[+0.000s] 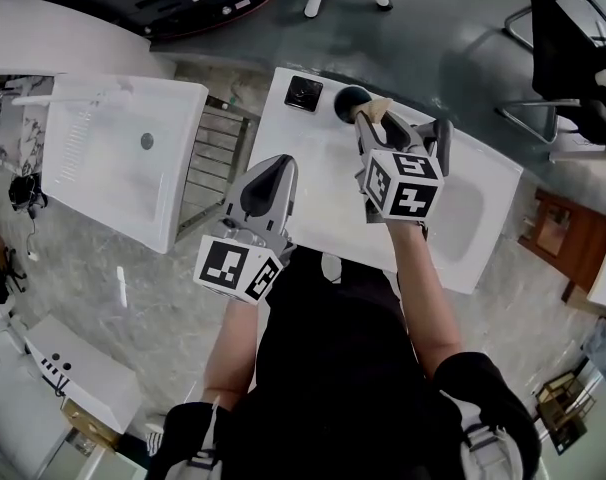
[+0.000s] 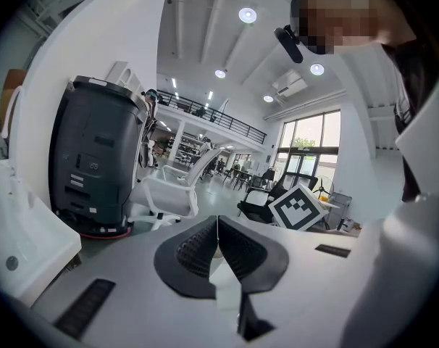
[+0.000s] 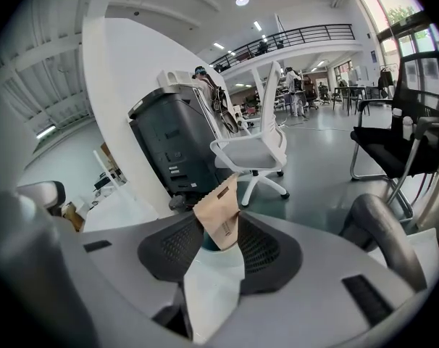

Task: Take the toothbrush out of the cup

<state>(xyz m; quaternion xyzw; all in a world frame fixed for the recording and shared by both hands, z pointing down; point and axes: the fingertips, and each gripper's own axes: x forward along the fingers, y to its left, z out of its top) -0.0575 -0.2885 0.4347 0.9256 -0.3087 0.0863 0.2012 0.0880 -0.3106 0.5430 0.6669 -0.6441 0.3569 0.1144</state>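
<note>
A dark cup [image 1: 349, 101] stands at the far edge of the white counter [image 1: 318, 183]. A toothbrush in a tan paper packet [image 1: 376, 109] sticks up out of it. My right gripper [image 1: 373, 121] reaches down at the cup. In the right gripper view the packet [image 3: 221, 212] stands upright between the two black pads of the right gripper [image 3: 221, 249]. Those jaws stand wide and do not visibly squeeze it. A sliver of the cup [image 3: 207, 242] shows beneath the packet. My left gripper [image 1: 279, 168] hovers over the counter's left part, shut and empty [image 2: 218, 246].
A dark curved faucet [image 1: 442, 136] rises right of the right gripper, beside the sunken basin [image 1: 463, 213]. A black square item [image 1: 304, 93] lies left of the cup. Another white sink unit [image 1: 123, 158] stands further left. Chairs [image 1: 573, 58] stand beyond.
</note>
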